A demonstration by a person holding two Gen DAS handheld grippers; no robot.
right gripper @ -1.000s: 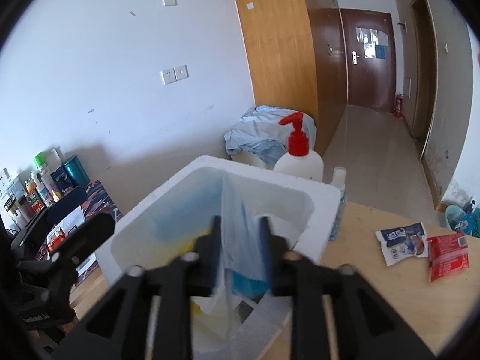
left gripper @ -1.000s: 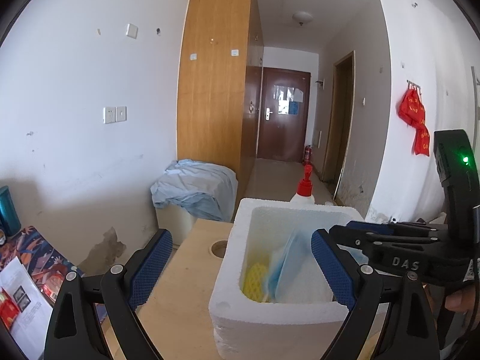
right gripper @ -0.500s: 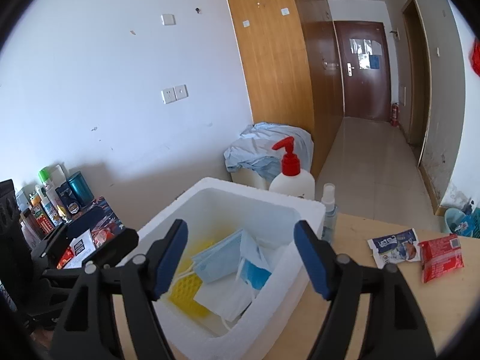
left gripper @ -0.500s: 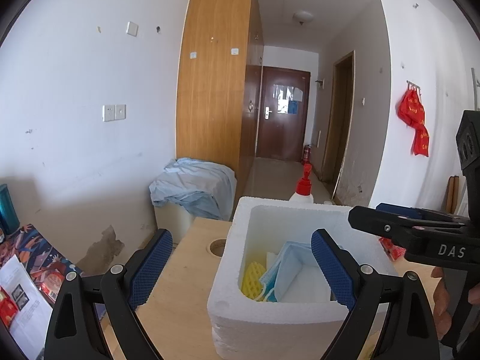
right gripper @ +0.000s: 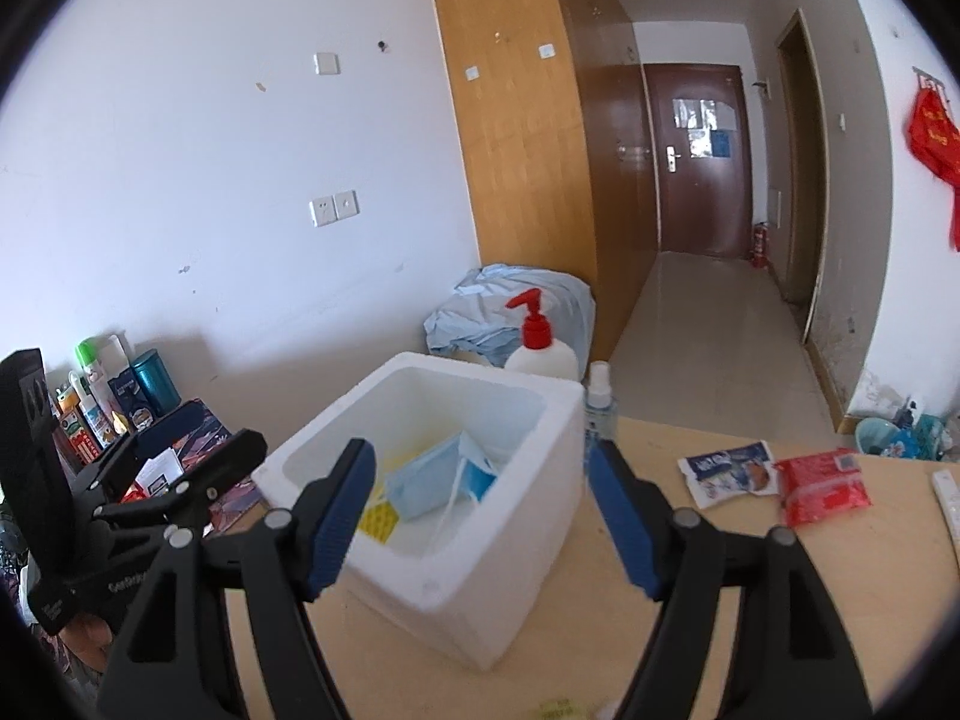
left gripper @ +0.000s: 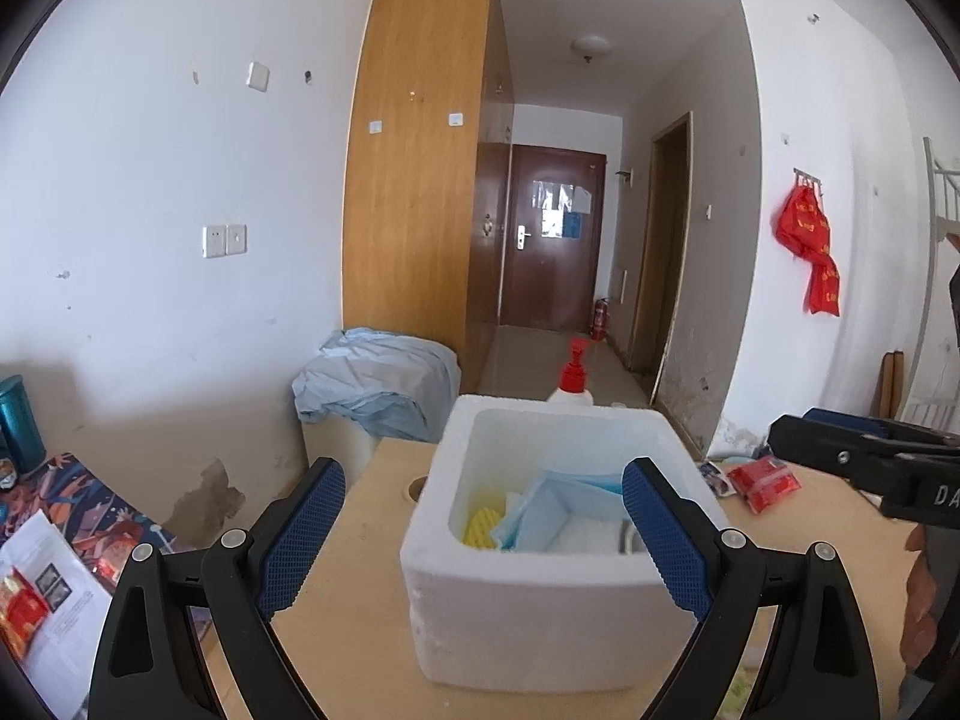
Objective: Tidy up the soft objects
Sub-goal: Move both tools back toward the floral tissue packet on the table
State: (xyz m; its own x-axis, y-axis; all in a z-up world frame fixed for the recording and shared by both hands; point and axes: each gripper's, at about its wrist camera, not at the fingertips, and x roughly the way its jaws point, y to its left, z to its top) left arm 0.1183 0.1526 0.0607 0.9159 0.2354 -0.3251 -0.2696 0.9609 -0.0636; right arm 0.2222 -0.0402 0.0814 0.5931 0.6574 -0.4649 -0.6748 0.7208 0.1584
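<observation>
A white foam box stands on the wooden table. Inside it lie blue face masks and a yellow sponge. My left gripper is open in front of the box, with the box wall showing between its fingers and no contact. My right gripper is open and empty, above and just short of the box. The masks and sponge rest loose inside. Each gripper also appears in the other's view: right gripper, left gripper.
A red packet and a white-and-blue packet lie on the table right of the box. A red-topped pump bottle and a small spray bottle stand behind it. Bottles and papers crowd the left side.
The right gripper opened and let a blue mask drop into the box, then rose and drew back out of it. The left gripper pulled back a little from the box.
</observation>
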